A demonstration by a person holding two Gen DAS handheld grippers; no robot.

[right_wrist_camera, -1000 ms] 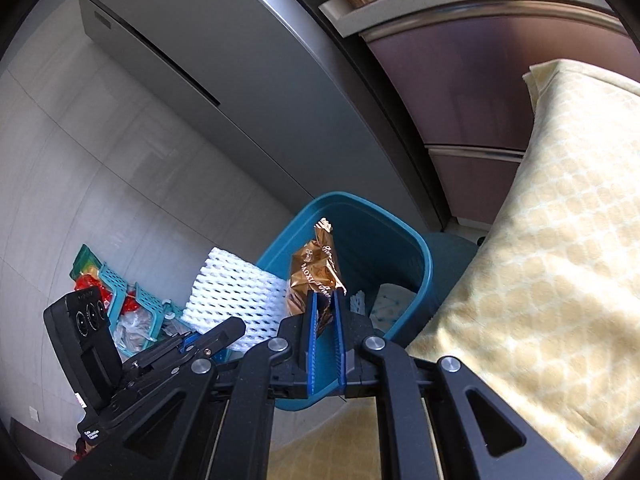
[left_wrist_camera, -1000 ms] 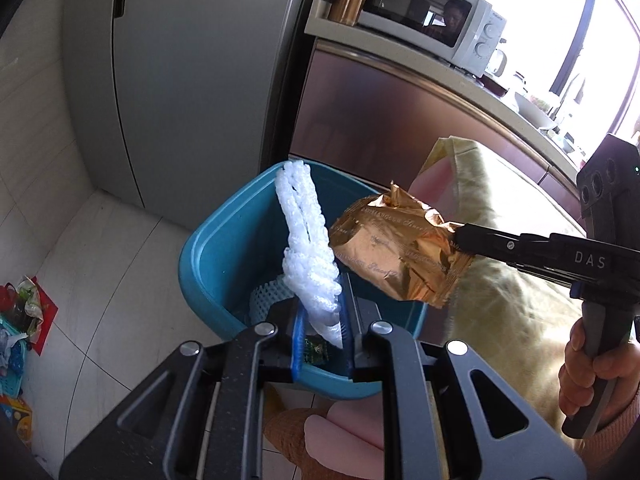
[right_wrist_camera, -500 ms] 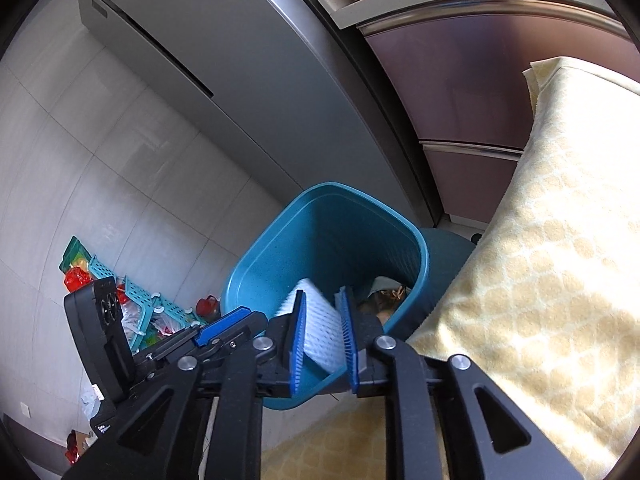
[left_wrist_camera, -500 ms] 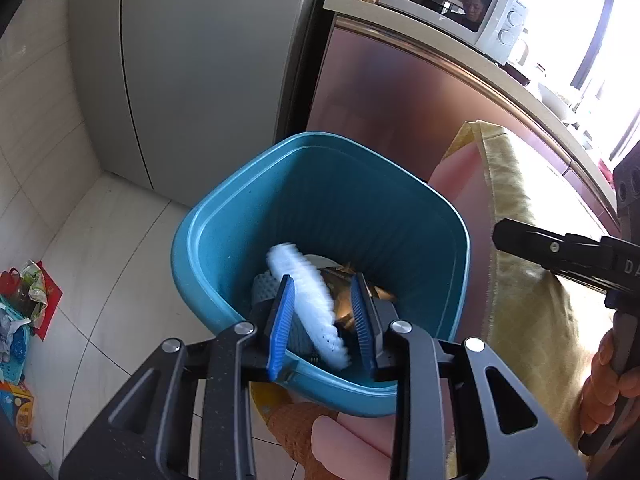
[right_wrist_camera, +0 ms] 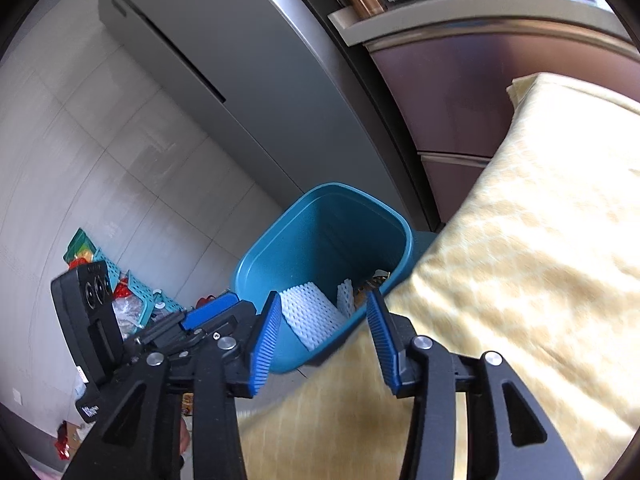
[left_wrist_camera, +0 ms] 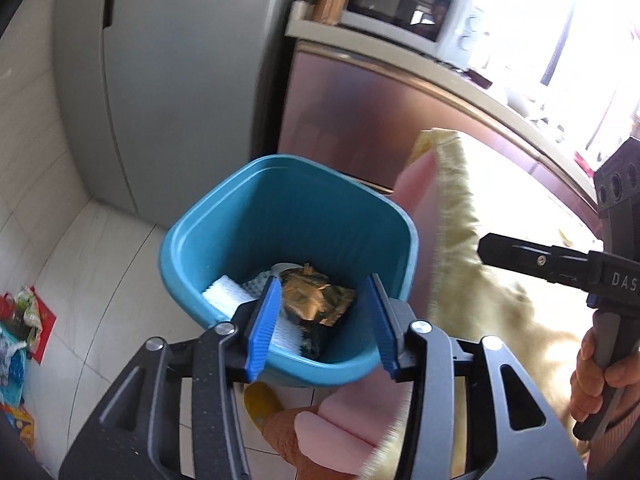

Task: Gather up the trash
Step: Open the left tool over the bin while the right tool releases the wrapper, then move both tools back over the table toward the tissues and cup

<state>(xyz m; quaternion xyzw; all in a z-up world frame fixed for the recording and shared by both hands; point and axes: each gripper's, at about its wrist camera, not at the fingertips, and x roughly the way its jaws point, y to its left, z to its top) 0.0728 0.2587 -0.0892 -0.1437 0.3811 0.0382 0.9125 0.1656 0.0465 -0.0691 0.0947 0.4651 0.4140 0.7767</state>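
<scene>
A blue trash bin (left_wrist_camera: 208, 232) stands on the tiled floor; it also shows in the right wrist view (right_wrist_camera: 320, 216). Inside it lie a crumpled gold foil wrapper (left_wrist_camera: 316, 300) and white foam netting (left_wrist_camera: 224, 294), the netting also showing in the right wrist view (right_wrist_camera: 308, 312). My left gripper (left_wrist_camera: 320, 320) is open and empty just above the bin's near rim. My right gripper (right_wrist_camera: 324, 340) is open and empty, above the near edge of the bin and the cloth. From the left wrist view the right gripper's side (left_wrist_camera: 552, 260) sits to the right, its jaws hidden.
A yellow patterned tablecloth (right_wrist_camera: 520, 240) covers the table beside the bin. A grey refrigerator (left_wrist_camera: 172, 80) and a brown cabinet (left_wrist_camera: 360, 120) with a microwave (left_wrist_camera: 404, 12) stand behind. Baskets and clutter (right_wrist_camera: 132, 292) lie on the floor at left.
Both grippers opened. The white foam netting dropped from the left gripper and the gold wrapper from the right; both now lie in the bin. The grippers pulled back slightly.
</scene>
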